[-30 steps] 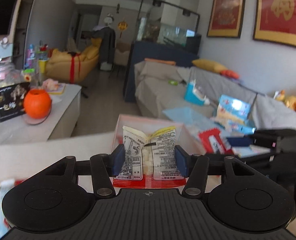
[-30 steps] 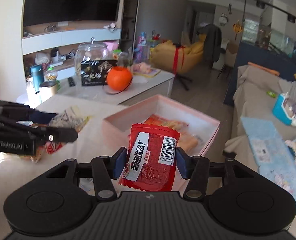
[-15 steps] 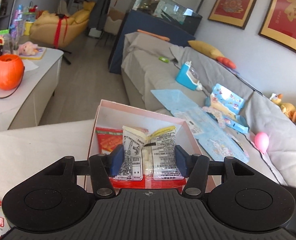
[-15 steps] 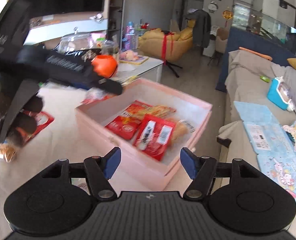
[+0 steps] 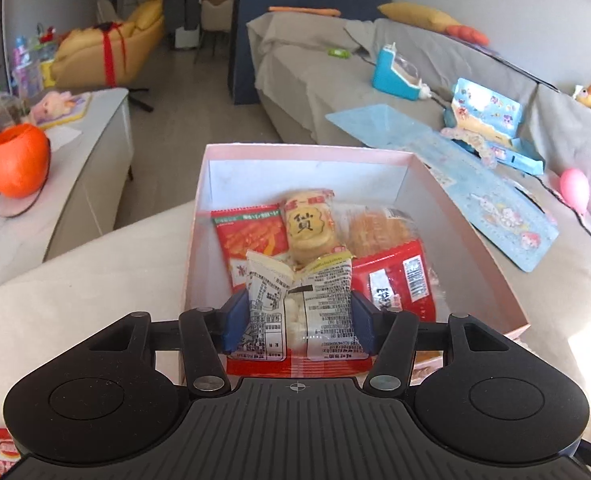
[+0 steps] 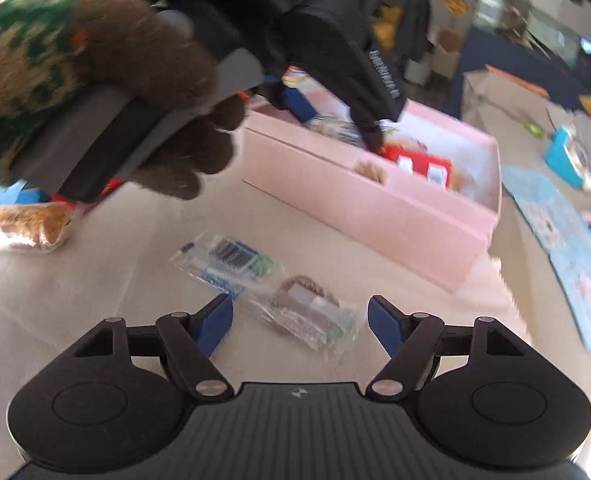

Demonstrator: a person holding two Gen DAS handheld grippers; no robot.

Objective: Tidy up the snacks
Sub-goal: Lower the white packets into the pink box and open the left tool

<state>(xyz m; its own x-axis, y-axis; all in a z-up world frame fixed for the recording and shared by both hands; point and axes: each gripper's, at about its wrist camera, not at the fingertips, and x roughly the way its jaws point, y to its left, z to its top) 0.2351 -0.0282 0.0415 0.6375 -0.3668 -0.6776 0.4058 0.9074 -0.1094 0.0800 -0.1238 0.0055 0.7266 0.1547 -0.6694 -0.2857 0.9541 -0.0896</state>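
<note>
— The left gripper (image 5: pixel 298 322) is clamped on a white snack packet (image 5: pixel 300 304) with black print, its blue pads pressing both sides. Where's it sitting?

— Right over the near end of the pink box (image 5: pixel 199 184), pointing down into it. Below and beyond the packet lie a red chips bag (image 5: pixel 251 236), a round rice cracker pack (image 5: pixel 309 228) and a red pouch (image 5: pixel 399 276). The packet stands upright between the pads, so letting go would drop it onto that pile, I'd say.

— And the right gripper (image 6: pixel 300 322)?

— Empty, jaws opening wide. It hangs over the pale tablecloth (image 6: pixel 95 300), just short of the box's long side. A clear-wrapped brown biscuit (image 6: pixel 309 314) lies between the blue pads, not yet touched; its long axis runs diagonally, from near left to far right... sorry, far left to near right. A blue-printed sachet (image 6: pixel 227 262) lies just beyond, to the left.

— Which hand is nearer the biscuit?

— The right, clearly. The gloved hand (image 6: pixel 115 80) carrying the left tool is up at the box.
</note>
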